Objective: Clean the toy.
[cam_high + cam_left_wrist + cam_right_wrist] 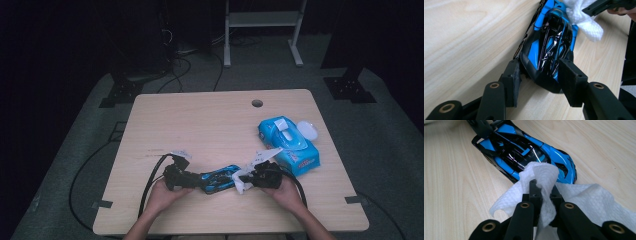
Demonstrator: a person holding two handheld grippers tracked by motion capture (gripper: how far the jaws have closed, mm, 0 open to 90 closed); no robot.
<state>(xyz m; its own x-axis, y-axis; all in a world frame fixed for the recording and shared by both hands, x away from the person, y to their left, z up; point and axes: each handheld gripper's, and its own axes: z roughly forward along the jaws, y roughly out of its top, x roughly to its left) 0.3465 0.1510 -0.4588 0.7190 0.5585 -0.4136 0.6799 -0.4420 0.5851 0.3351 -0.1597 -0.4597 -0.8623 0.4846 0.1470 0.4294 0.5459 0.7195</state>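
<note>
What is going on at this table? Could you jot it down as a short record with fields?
work: wiping a toy car
car: blue and black, lying on the table
left gripper: jaws on either side of one end of the car, gripping it
right gripper: shut on a white wipe, which touches the car's other end
pack: blue wipes pack, lid open, at the table's right

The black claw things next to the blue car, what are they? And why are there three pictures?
They are hand-held grabbers. A person holds one in each hand. One picture looks down on the wooden table from above; the other two come from cameras on the grabbers. The left gripper squeezes one end of the blue and black toy car. The right gripper pinches a white wipe against the car's other end. A blue pack of wipes lies nearby, with its lid open.
</note>
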